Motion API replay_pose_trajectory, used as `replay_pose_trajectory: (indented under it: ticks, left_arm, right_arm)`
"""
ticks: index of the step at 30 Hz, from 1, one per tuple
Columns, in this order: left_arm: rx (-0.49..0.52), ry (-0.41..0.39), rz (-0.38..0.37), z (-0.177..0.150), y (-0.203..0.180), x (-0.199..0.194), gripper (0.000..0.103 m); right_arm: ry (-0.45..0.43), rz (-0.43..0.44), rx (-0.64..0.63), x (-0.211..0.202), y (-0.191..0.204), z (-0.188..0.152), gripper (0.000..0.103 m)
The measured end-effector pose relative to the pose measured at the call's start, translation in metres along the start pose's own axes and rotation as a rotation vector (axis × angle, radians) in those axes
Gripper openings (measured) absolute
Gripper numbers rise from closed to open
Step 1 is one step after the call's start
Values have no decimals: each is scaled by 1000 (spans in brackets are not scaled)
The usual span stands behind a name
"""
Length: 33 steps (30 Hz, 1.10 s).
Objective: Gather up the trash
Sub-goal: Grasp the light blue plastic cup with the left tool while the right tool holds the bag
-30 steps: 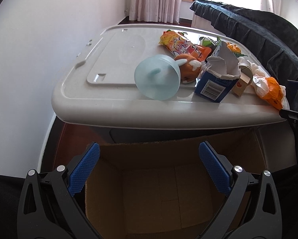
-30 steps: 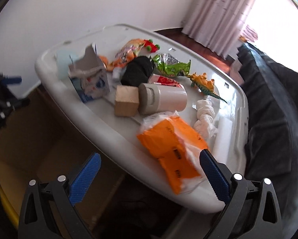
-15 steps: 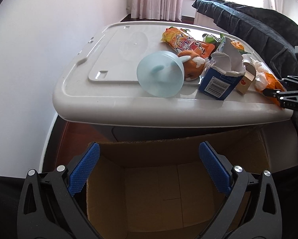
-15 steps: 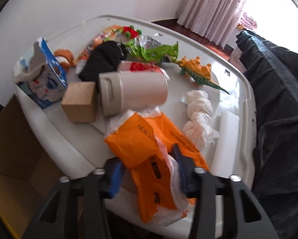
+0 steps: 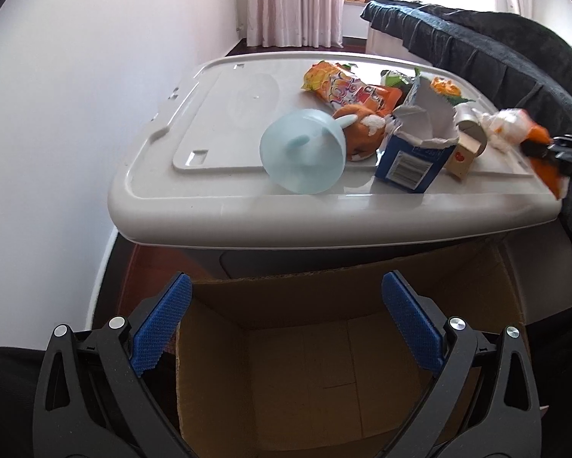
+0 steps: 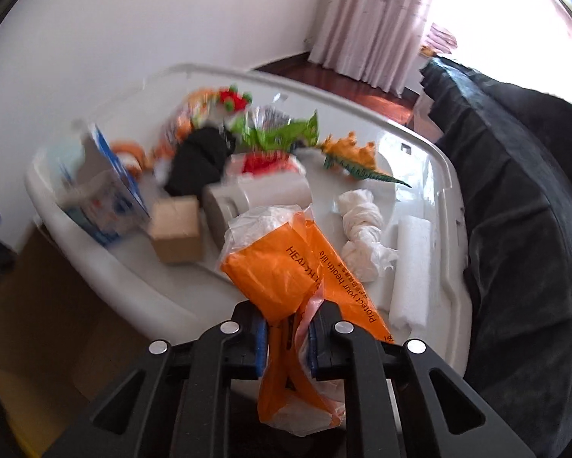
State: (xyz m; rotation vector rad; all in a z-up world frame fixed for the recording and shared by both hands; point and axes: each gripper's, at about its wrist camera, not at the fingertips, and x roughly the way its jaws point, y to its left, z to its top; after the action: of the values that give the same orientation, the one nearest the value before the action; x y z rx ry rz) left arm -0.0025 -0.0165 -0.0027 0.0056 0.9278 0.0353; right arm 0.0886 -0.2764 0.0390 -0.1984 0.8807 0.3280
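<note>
Your right hand-held gripper (image 6: 286,337) is clamped on the orange plastic bag (image 6: 286,263), its blue pads pinching the crumpled middle while the bag's lower end hangs below the fingers. The bag sits at the near edge of the white bin lid (image 6: 419,152), the surface carrying everything else. On that lid, just beyond the bag, lie a beige cylinder (image 6: 255,198) and a small cardboard box (image 6: 177,229); a knotted white tissue (image 6: 362,225) lies to the bag's right (the far items are blurred). Your left hand-held gripper (image 5: 286,324) is spread wide and holds nothing, hovering over the open cardboard box (image 5: 305,362) that stands below the lid's front edge.
</note>
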Motion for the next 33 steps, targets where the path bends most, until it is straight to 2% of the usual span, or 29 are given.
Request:
replay_pose_trajectory:
  ticks: [3, 5, 7, 9, 12, 17, 24, 27, 28, 29, 33]
  left_arm:
    - [7, -4, -29, 11, 2, 0, 98]
    - [21, -22, -42, 21, 2, 3, 97]
    - [37, -37, -54, 33, 3, 10, 97]
    - [51, -36, -64, 46, 3, 24, 97]
    - [71, -37, -79, 61, 2, 43, 97]
    - [108, -60, -115, 80, 3, 74, 97]
    - [102, -107, -137, 85, 9, 96, 97]
    - [117, -132, -133, 81, 5, 98, 90]
    - [118, -136, -148, 80, 4, 98, 71]
    - [122, -146, -153, 79, 2, 97, 63]
    - [140, -159, -122, 75, -1, 93, 61]
  right_arm:
    - [-94, 141, 234, -34, 1, -7, 15]
    - [-155, 180, 298, -46, 17, -22, 16]
    - [-174, 171, 287, -44, 36, -34, 16]
    - [-152, 201, 276, -37, 50, -38, 16]
    - [-134, 199, 195, -30, 67, -34, 16]
    - [-137, 219, 204, -30, 69, -32, 17]
    - [-107, 208, 246, -20, 63, -32, 17]
    - [-103, 201, 245, -17, 64, -32, 17]
    - [-102, 196, 244, -16, 64, -32, 17]
    - [-101, 194, 245, -17, 64, -33, 17]
    - [-91, 183, 248, -15, 65, -34, 17]
